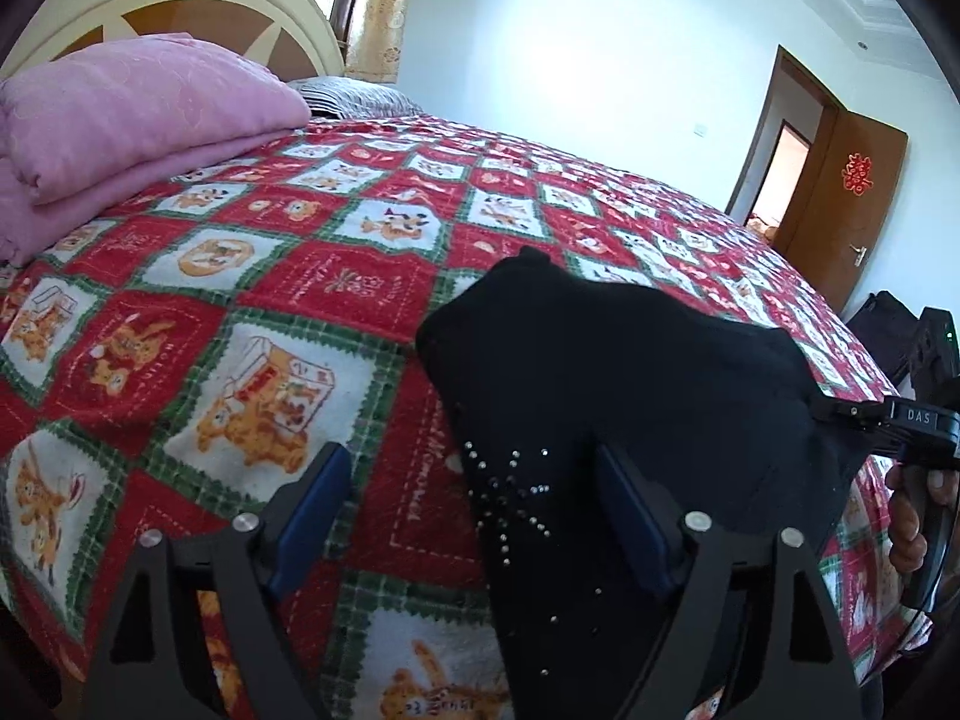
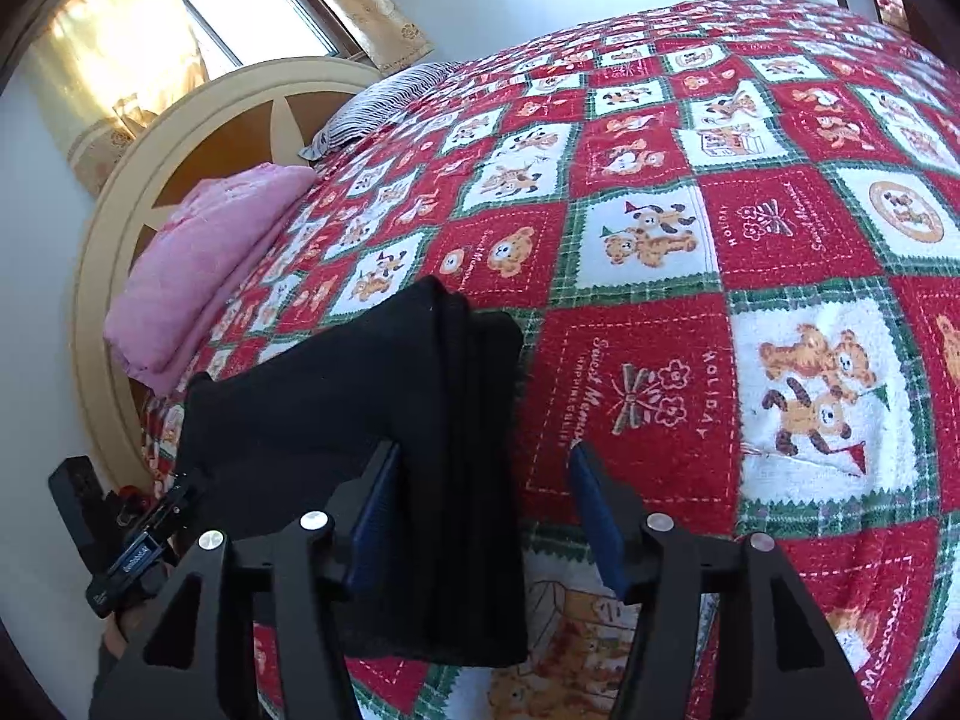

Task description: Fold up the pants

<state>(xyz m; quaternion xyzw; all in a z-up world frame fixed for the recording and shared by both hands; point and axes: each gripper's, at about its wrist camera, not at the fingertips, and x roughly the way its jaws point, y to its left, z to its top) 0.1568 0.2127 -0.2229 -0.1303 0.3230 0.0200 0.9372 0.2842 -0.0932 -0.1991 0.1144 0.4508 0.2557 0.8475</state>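
The black pants [image 1: 612,372] lie folded into a compact bundle on the red checked bedspread [image 1: 312,276]; small shiny studs show on their near part. My left gripper [image 1: 474,480] is open, its right finger over the pants' near edge, its left finger over the bedspread. In the right wrist view the pants [image 2: 420,420] show stacked folded layers. My right gripper [image 2: 483,492] is open, the pants' right edge lying between its fingers. The right gripper also shows at the right edge of the left wrist view [image 1: 840,408], beside the pants.
A folded pink quilt [image 1: 126,114] and a striped pillow [image 1: 354,96] lie at the head of the bed by the cream headboard [image 1: 180,6]. An open wooden door [image 1: 852,192] stands far right. A window with curtains [image 2: 252,6] is behind the headboard.
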